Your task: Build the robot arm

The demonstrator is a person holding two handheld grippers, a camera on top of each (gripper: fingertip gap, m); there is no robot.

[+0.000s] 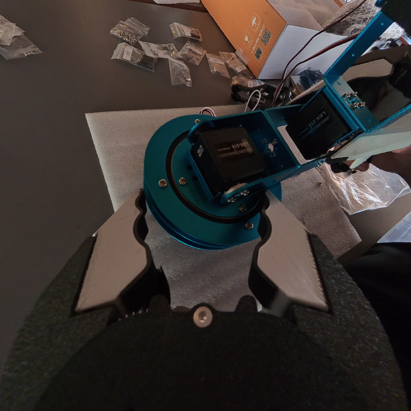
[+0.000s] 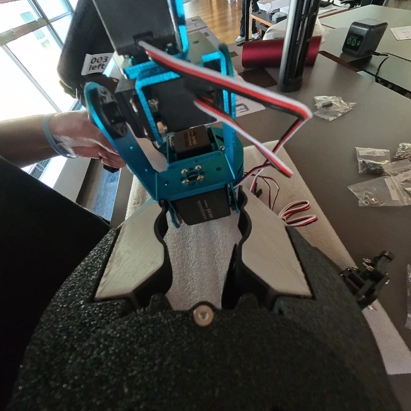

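Left tongs (image 1: 203,213): clamped across blue round base (image 1: 178,213), steadying it on foam sheet (image 1: 115,138) at bench centre. Right tongs (image 2: 201,208): closed on black servo (image 2: 205,210) in blue bracket (image 2: 191,180), propping the arm.

Two close wrist views, shared blue arm (image 1: 222,160)

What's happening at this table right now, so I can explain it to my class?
A person with two hand-held grippers is handling a blue metal robot arm kit on a white foam sheet. The left gripper has its jaws set either side of the round blue base. The right gripper clamps a black servo in the blue bracket higher up the arm. Small bags of screws and an orange box lie on the grey table.
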